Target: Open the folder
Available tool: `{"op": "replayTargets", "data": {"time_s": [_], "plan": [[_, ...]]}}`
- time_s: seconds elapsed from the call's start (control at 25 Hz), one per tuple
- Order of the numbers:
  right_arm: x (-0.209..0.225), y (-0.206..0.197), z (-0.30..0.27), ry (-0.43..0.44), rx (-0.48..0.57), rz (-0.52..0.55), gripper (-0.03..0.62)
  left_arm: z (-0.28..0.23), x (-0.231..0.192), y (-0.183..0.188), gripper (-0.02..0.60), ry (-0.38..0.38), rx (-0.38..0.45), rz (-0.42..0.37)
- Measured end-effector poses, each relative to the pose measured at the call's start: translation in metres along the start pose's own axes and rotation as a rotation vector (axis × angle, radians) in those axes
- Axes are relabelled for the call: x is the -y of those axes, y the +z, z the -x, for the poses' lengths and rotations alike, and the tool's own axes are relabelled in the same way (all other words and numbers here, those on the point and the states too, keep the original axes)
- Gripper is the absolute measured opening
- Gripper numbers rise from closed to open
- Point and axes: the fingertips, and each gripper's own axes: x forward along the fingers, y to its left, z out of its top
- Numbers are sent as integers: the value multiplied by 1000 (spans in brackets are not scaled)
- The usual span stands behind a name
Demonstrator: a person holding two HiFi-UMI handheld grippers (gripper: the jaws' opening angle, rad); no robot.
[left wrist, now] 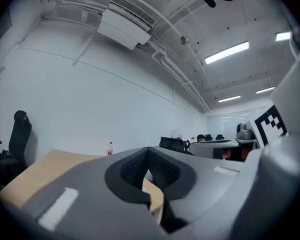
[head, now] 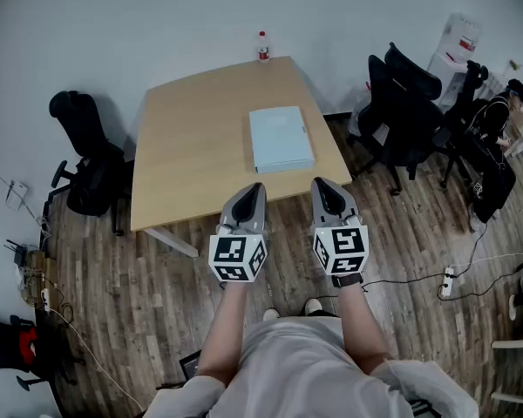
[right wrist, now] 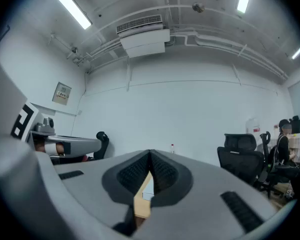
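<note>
A: Pale blue, your folder (head: 281,139) lies flat and closed, right of centre in the head view. It is on the right half of the wooden worktop (head: 192,138), a little back from the near edge.

B: Your tongs don't touch it. Your left tongs (head: 256,188) sit just below it in the frame, tips at the near edge of the worktop. Your right tongs (head: 322,185) sit beside them to the right, tips close to the worktop's near right corner.

A: And are your tongs open?

B: No. In the left gripper view your left tongs (left wrist: 148,150) have their ribbed pads meeting at the tips, with nothing between them. Your right tongs (right wrist: 150,153) look the same in the right gripper view: closed and empty, with only a strip of worktop showing through the slit lower down.

A: What else is on your worktop?

B: A small bottle (head: 263,47) with a red cap stands upright at the far edge, top centre of the head view, well apart from the folder. Off the worktop, a black chair (head: 87,159) stands at the left and more black chairs (head: 401,103) at the upper right, on a wood-plank floor (head: 157,294).
</note>
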Motion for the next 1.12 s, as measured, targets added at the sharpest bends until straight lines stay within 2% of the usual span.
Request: {"op": "replayTargets", "data": {"time_s": [0.2,0.32,0.48,0.6,0.84,1.12], "plan": [[-16,0,8,-9,-3,-18,12,21,-8,3,8,3,1,-16],[-28,1,12,2,11,-83,12,31,-9,-2,8,-11,-21,-53],[-48,0,7,-13,20,-95,12,40,-21,-6,8,-51,-32,-2],[-60,-4,10,-8,5,-72,13,46,-29,-10,8,-27,-28,15],[-48,-8,29,-41,0,-64,14,38,-15,-10,9,-18,-19,-41],[-26,-26,9,-27,-17,-75,13,12,-14,-13,9,-13,0,-46]]}}
